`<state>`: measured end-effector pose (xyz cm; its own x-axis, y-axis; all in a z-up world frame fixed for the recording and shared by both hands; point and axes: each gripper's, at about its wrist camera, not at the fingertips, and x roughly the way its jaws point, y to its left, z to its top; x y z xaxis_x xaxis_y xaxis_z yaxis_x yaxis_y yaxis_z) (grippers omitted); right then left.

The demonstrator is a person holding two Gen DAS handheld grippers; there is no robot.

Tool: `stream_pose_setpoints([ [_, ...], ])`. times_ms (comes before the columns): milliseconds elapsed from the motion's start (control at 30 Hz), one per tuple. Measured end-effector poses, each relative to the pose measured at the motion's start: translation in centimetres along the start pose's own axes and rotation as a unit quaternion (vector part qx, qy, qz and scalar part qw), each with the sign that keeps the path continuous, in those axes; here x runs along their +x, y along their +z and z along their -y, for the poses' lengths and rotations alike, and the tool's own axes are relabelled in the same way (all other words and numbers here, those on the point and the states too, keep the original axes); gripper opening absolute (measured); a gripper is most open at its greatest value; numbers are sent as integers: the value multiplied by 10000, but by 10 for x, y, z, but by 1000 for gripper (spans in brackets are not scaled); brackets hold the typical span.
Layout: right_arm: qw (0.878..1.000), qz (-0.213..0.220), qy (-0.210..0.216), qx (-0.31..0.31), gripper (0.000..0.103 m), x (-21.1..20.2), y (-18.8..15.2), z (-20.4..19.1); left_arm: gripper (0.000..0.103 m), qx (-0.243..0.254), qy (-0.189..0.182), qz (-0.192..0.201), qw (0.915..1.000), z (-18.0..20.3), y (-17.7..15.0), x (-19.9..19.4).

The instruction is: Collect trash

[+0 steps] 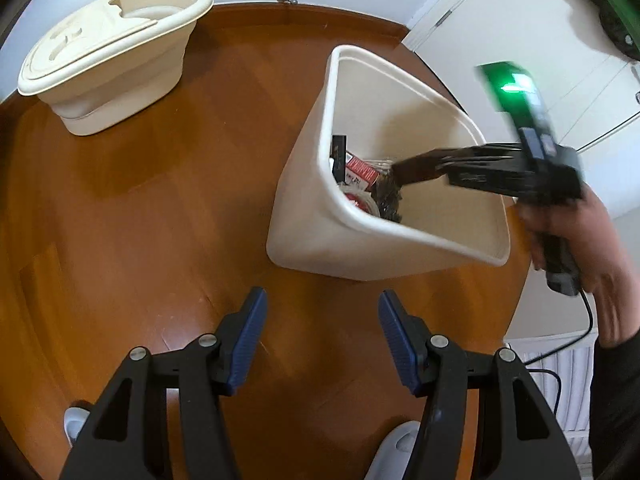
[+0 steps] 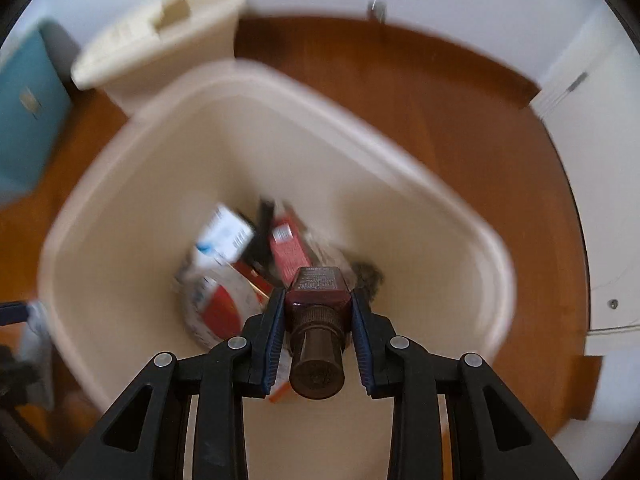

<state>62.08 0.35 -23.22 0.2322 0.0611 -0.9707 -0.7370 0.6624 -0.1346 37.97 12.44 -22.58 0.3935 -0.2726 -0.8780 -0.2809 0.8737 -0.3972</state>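
A cream trash bin (image 1: 304, 216) stands open on the wooden floor; it also fills the right wrist view (image 2: 120, 184). Inside lie a red box (image 2: 288, 252), a white and blue carton (image 2: 226, 236) and other wrappers. My right gripper (image 2: 318, 300) is shut on a small brown bottle (image 2: 318, 292) and holds it over the bin's opening, cap toward the camera. In the left wrist view the right gripper (image 1: 416, 168) reaches into the bin from the right. My left gripper (image 1: 322, 320) is open and empty, above the floor just in front of the bin.
The bin's cream lid (image 1: 108, 52) lies on the floor at the back left. A white door (image 1: 520, 40) and wall are to the right. A teal object (image 2: 28, 120) stands at the left. A cable (image 1: 576, 340) hangs from the right gripper.
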Motion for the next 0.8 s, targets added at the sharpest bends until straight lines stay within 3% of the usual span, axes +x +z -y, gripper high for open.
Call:
stream_pose_setpoints([
  [200, 9937, -1112, 139, -6, 37, 53, -8, -13, 57, 81, 124, 13, 9999, 9, 4, -13],
  [267, 9944, -1052, 20, 100, 43, 44, -6, -10, 57, 13, 162, 104, 9998, 12, 6, -25],
  [300, 9950, -986, 15, 185, 53, 35, -6, -7, 57, -21, 163, 137, 9998, 14, 7, -32],
  [367, 9965, -716, 16, 420, 60, 3, -6, 0, 57, -199, 121, 230, 9995, 15, 4, -50],
  [433, 9973, -291, 119, 664, 60, -46, -14, 7, 57, -336, 74, 335, 9988, 20, -1, -70],
  [500, 9937, 349, 394, 988, 60, -109, -31, 9, 56, -354, 88, 464, 9983, 32, -9, -97],
  [567, 9831, 952, 784, 1351, 60, -170, -59, 10, 57, -211, 165, 617, 9977, 52, -19, -128],
  [633, 9643, 1595, 1045, 1836, 71, -234, -101, 6, 57, -32, 234, 763, 9968, 66, -27, -157],
  [700, 9452, 2205, 1103, 2142, 94, -299, -154, -14, 61, 371, 334, 1022, 9935, 90, -39, -194],
  [767, 9316, 2629, 1109, 2252, 102, -350, -197, -42, 82, 943, 557, 1313, 9853, 114, -57, -233],
  [800, 9288, 2741, 1112, 2231, 103, -369, -215, -55, 84, 1175, 645, 1451, 9803, 122, -69, -251],
])
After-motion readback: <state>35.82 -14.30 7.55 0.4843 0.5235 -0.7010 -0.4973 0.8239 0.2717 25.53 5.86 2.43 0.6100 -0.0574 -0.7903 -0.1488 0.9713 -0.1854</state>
